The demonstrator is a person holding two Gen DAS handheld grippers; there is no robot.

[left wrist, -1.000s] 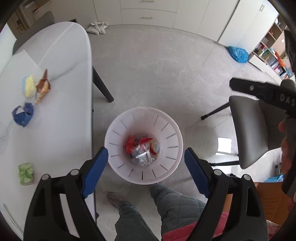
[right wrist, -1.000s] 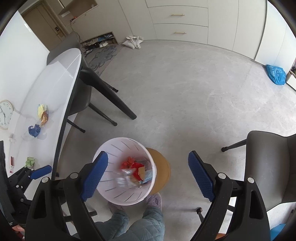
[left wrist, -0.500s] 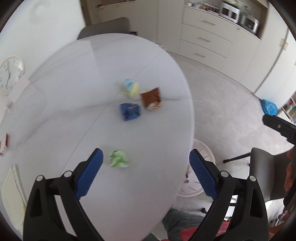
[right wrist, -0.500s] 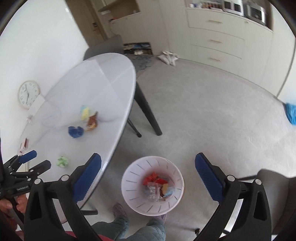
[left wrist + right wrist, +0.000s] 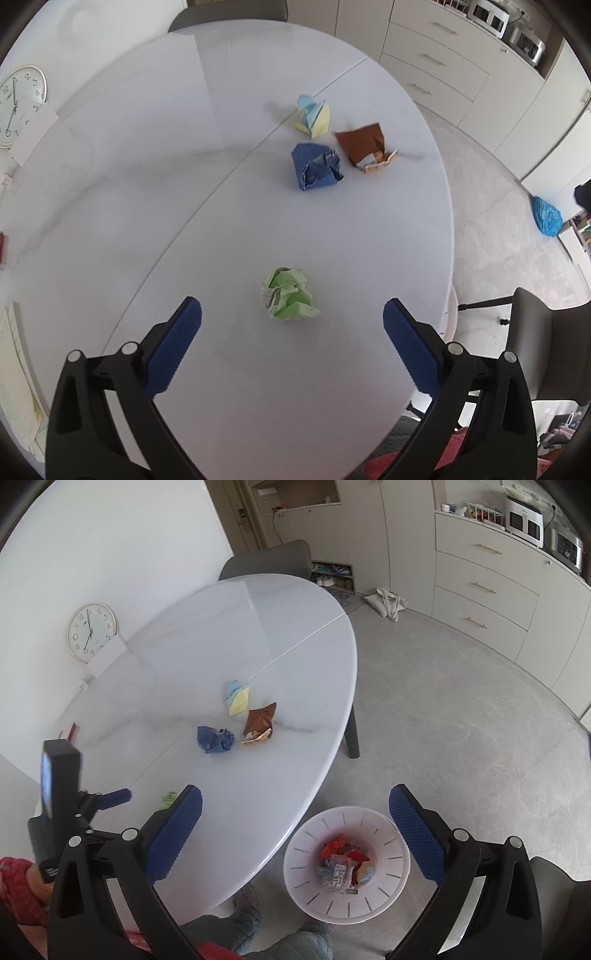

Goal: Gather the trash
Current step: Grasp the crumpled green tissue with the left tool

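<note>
Left gripper (image 5: pixel 291 321) above the white oval table (image 5: pixel 147 221), its jaws standing wide apart with nothing clamped; the crumpled green paper (image 5: pixel 290 299) lies on the table just ahead of the gap between them, untouched. Beyond the green paper, toward the far half of the table, lie three more pieces of trash close together: a crumpled blue wrapper (image 5: pixel 316 166), a brown snack packet (image 5: pixel 365 147) just to its right, and a yellow and pale-blue paper (image 5: pixel 312 118) just behind both.

Right gripper (image 5: pixel 295 812) held over the table's near edge, its jaws likewise wide apart and empty. Below it, on the grey floor just beside the table edge, stands the white slotted bin (image 5: pixel 391 853), holding red, clear and orange wrappers. In this view the green paper is mostly hidden behind the right gripper's left finger (image 5: pixel 173 834). A round clock (image 5: pixel 90 632) leans against the wall behind the table.
</note>
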